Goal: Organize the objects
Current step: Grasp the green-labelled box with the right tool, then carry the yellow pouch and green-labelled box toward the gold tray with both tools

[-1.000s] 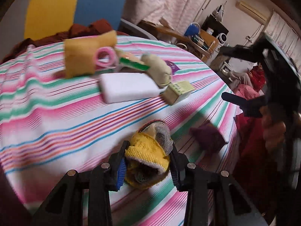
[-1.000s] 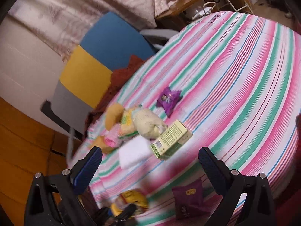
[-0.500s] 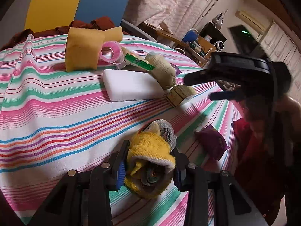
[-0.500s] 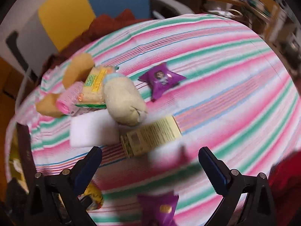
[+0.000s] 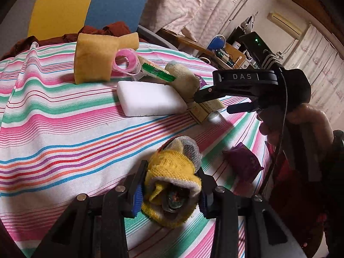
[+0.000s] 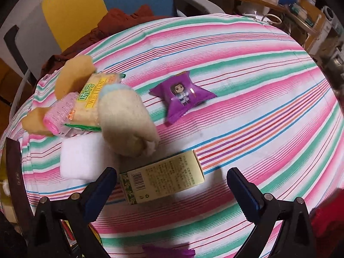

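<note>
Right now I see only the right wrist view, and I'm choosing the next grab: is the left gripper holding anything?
Observer: Yes. The left gripper has its jaws shut on a yellow knitted cloth bundle with grey mesh at its far end.
Operator: Anything loose near it?
Observer: A dark purple crinkled packet lies on the striped tablecloth, just right of the bundle and apart from it.

purple packet cut off, box half hidden

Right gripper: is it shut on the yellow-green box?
No: the right gripper is open, its fingers wide apart above the yellow-green box.
</note>
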`<state>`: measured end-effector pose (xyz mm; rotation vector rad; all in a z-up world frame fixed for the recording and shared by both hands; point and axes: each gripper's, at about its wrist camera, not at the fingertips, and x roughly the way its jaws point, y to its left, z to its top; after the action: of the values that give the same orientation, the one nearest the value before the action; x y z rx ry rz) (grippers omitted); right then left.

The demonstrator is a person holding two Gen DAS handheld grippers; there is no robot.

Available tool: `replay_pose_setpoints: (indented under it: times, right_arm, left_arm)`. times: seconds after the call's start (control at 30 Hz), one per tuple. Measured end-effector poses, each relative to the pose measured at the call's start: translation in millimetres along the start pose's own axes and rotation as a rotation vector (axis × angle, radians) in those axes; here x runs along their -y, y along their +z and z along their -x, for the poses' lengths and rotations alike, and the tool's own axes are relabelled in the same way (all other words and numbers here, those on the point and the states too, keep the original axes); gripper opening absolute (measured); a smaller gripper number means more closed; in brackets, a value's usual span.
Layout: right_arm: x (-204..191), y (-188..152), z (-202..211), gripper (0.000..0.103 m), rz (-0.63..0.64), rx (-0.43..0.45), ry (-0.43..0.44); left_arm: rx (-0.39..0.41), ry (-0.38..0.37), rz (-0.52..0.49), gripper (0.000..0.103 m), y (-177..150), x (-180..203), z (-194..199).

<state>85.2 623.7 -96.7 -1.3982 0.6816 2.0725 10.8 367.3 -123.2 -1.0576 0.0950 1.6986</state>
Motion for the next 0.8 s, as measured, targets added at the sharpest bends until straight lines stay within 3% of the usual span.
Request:
replay_pose_setpoints:
  times: [0.2,0.27,0.57,0.8]
  right_arm:
    - [-9,0,1,0.099,0.054,-0.003,-0.012]
    - [-11,-2,-1,0.077,0.071,-0.014,-0.019]
    - [9,0,12,0.076,-0.002,0.024,0.004]
    - [28,2,34,0.076,-0.085,0.129,0.062]
  left_arm:
    - [0.000,0.006,-0.006,0.041,0,1,1]
    - [0.001,0.010,-0.010,0.041,0,2,1]
    - [0.002,0.043,-0.043,0.041,-1,6,2]
    - [-0.005,0.072,-0.068,0.039,-2,11,4]
